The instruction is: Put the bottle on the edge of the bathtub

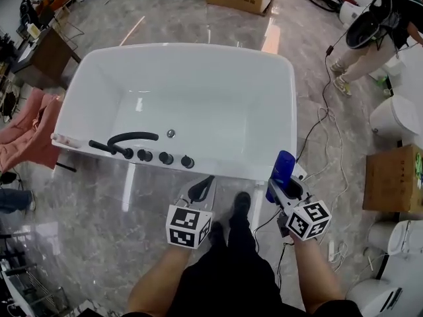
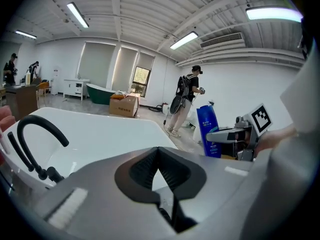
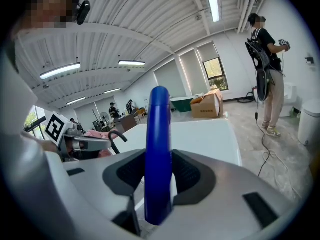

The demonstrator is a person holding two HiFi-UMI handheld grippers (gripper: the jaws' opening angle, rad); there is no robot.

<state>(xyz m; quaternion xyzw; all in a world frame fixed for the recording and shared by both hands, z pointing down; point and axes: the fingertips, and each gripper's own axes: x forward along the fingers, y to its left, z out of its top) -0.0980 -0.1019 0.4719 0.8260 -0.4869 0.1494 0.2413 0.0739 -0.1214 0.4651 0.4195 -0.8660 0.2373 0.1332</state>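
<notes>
- The bottle [image 1: 284,166] is standing upright between the right gripper's [image 1: 288,189] jaws, which are clamping its narrow sides low on the body, while the blue top is rising clear above them.
- It is hanging at the near right corner of the tub [image 1: 231,167], just beside or over the rim. No view is showing whether its base is touching the edge yet.
- Progress, as I am judging it: the pick-up is done and the carry is nearly over. What is remaining is setting the bottle down on the flat edge, opening the jaws and backing away.
- The right forearm is reaching forward and slightly inward from the bottom of the head view, with its marker cube facing up and the jaws pointing toward the corner.
- The left gripper [image 1: 201,189] is clenched on nothing, its pads meeting with only white tub behind them. It is waiting just short of the near rim, well right of the black faucet [image 1: 129,140], and its forearm is lying roughly parallel to the other.
- The left one is taking no part in the placing.
</notes>
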